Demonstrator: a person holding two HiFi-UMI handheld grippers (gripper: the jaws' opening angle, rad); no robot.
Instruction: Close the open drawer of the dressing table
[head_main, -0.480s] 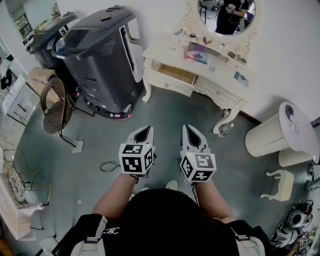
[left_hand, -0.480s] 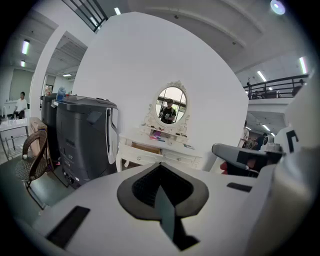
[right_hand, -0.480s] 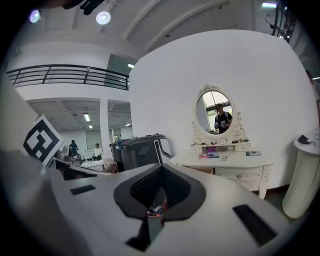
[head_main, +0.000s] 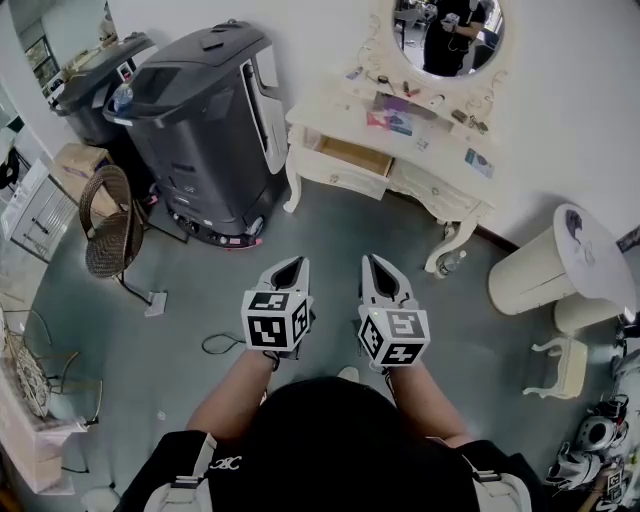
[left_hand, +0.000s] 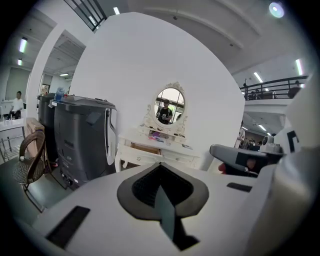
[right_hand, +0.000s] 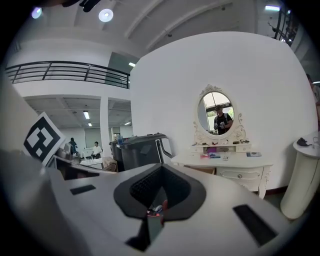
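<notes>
Nearest, the person's two forearms hold the left claw (head_main: 288, 270) and the right claw (head_main: 379, 272) side by side above the grey floor (head_main: 330, 235), both aimed forward. Each claw's jaws are pressed together to a point with nothing between them. Well beyond them, against the white wall, stands the cream desk (head_main: 318, 106) with small items scattered on its top. Its drawer (head_main: 356, 156) is pulled out on the left side, the wooden inside showing. An oval mirror (head_main: 448, 35) rises behind the desk, and a large dark grey machine (head_main: 205, 120) stands just to the desk's left.
</notes>
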